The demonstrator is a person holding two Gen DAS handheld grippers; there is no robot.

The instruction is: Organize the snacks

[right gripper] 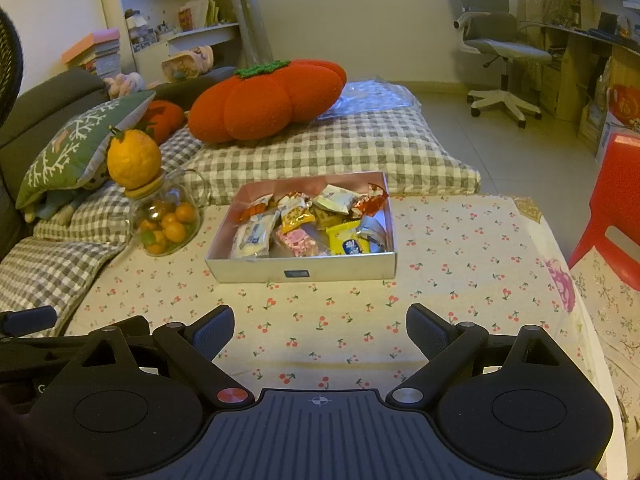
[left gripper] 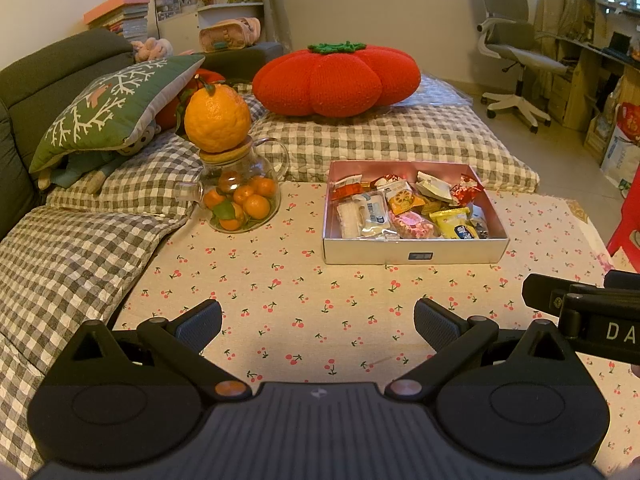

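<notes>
Your snack packets (left gripper: 404,208) all lie inside the shallow silver box (left gripper: 416,250) on the tabletop (left gripper: 280,292), which wears a cherry-print cloth. The packets are heaped loosely: a white wrapped one at the left, a pink one in the middle, a yellow one at the right, a red one and more pale ones toward the back. No packet shows on the cloth outside the box in either view.

Your left gripper (left gripper: 318,326) hangs over the near part of the tabletop, well short of the box, jaws spread wide with nothing between them. Your right gripper (right gripper: 320,330) sits just beside it, likewise spread and holding nothing, the box ahead of it and slightly to its left.

This scene fits two stages. Either the snacks have been gathered into the box and the tidying is done, or the jumble in the box is what is to be sorted. The pictures do not settle which, so I give you no move.

Should you reach in, mind the box's low wall and the slippery, crinkly wrappers. The glass teapot (left gripper: 240,200) of small oranges stands near the box's left side, with a large orange (left gripper: 217,118) balanced on its lid.
</notes>
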